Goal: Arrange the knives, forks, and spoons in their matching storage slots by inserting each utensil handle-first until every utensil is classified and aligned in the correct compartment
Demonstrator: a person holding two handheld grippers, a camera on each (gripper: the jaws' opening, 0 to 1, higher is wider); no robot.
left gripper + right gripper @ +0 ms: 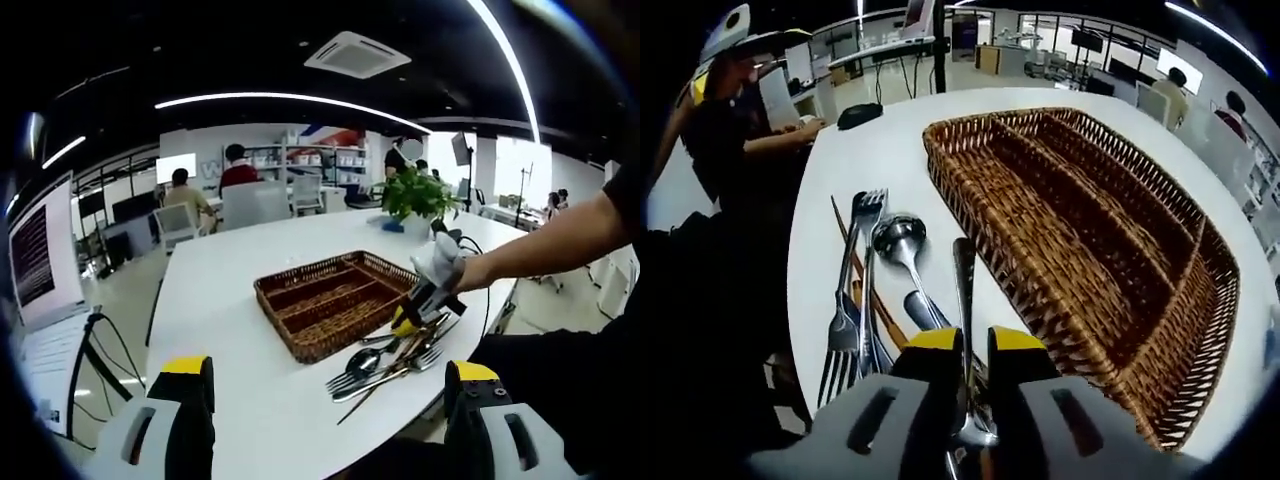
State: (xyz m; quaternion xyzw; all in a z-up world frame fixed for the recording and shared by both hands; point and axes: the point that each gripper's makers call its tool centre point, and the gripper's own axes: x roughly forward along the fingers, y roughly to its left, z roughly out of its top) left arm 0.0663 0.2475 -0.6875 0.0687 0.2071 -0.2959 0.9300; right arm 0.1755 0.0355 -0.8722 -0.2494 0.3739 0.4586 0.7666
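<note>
- Office table [240, 300] had your wicker tray [1110, 250] sitting totally empty, nothing sorted yet.
- Your right hand-held gripper [975, 365] pinched one utensil [964, 290]; left hand-held gripper [330, 385] hung wide open.

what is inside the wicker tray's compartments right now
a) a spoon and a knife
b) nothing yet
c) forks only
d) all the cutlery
b: the wicker tray has bare compartments, while the forks and spoon lie on the white table beside it, and the right tongs are closed on one utensil handle outside the tray.
</note>
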